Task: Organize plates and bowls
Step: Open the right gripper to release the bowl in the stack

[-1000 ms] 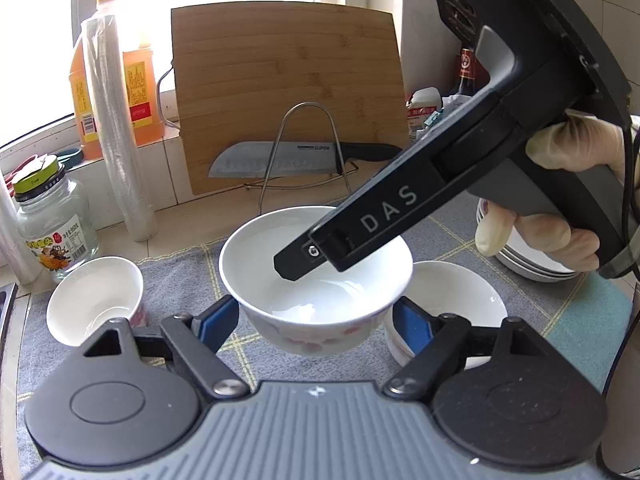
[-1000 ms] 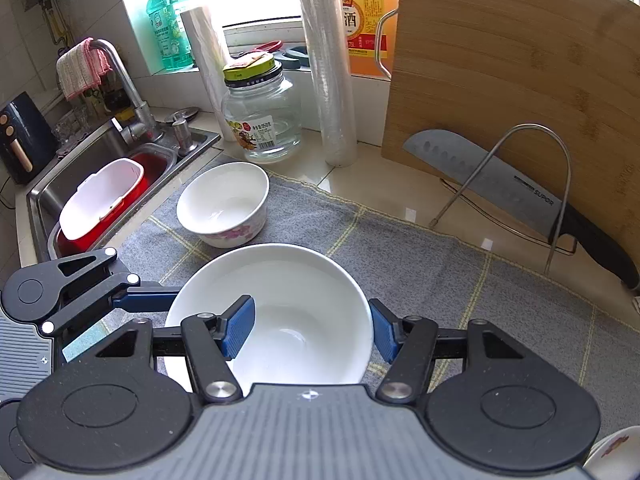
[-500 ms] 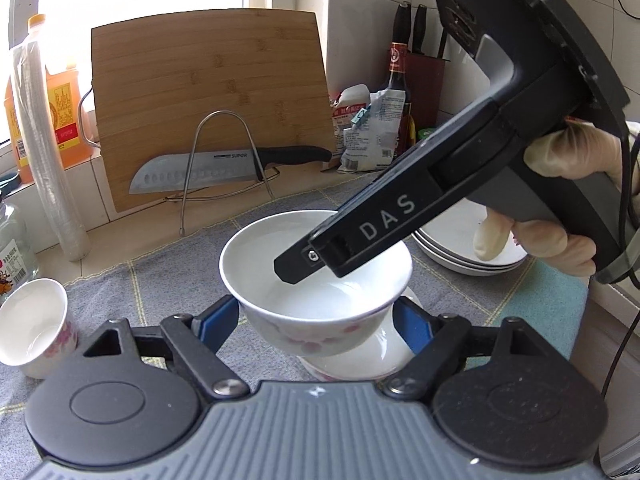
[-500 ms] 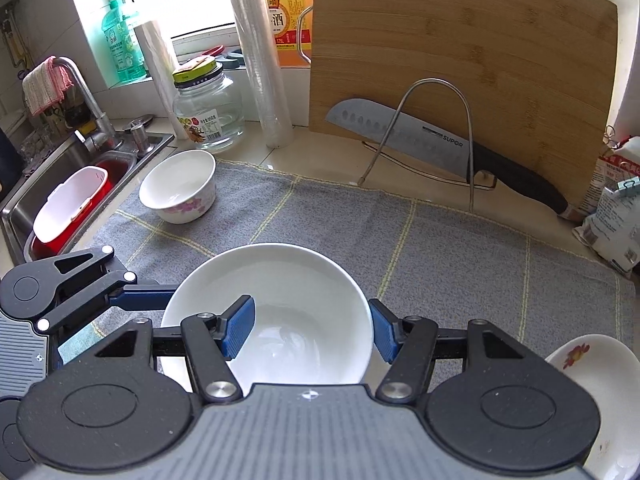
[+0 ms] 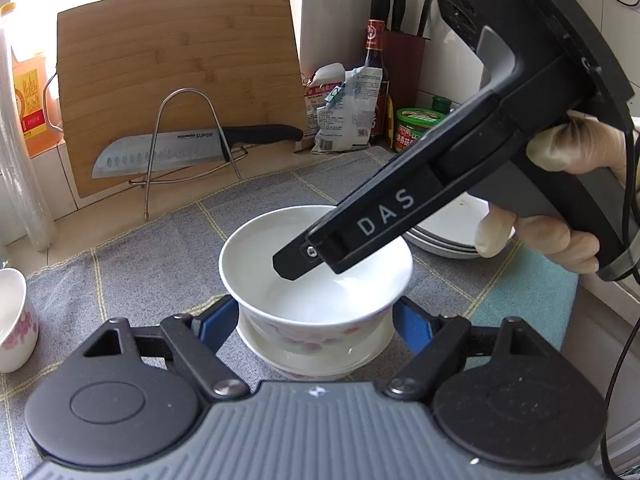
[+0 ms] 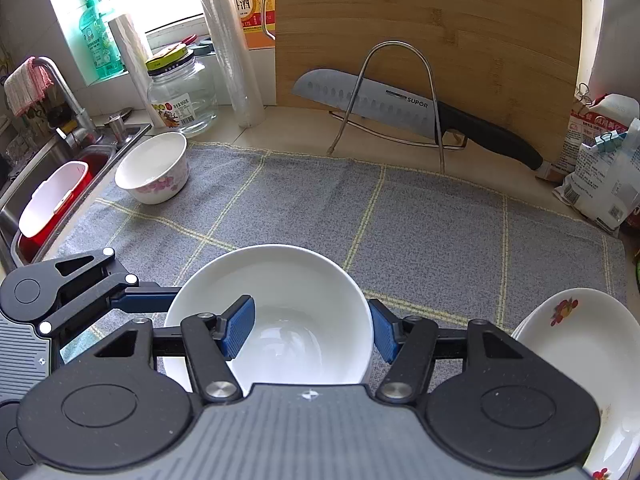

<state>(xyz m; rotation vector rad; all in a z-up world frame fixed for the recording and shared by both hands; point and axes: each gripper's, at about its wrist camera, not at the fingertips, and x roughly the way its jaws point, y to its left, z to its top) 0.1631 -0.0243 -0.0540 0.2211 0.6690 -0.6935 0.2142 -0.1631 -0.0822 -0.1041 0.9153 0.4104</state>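
A white bowl with pink flowers (image 5: pixel 316 296) sits nested in a second bowl (image 5: pixel 320 360) on the grey mat. My left gripper (image 5: pixel 316 322) is shut on its sides. My right gripper (image 6: pixel 312 330) holds the same bowl (image 6: pixel 276 312), one blue pad inside and one outside its right wall; its finger (image 5: pixel 360 236) reaches into the bowl in the left wrist view. A third bowl (image 6: pixel 154 168) stands far left on the mat, also in the left wrist view (image 5: pixel 12 320). A stack of plates (image 6: pixel 576 356) lies at the right, also in the left wrist view (image 5: pixel 452 236).
A bamboo cutting board (image 6: pixel 428 28) and a knife (image 6: pixel 384 100) on a wire rack stand at the back. A glass jar (image 6: pixel 180 92), film rolls and bottles line the window sill. A sink (image 6: pixel 48 192) is at the left. Food bags (image 6: pixel 600 172) stand at the right.
Both grippers carried the bowl to the right and lowered it into the second bowl next to the plates. The grips did not change.
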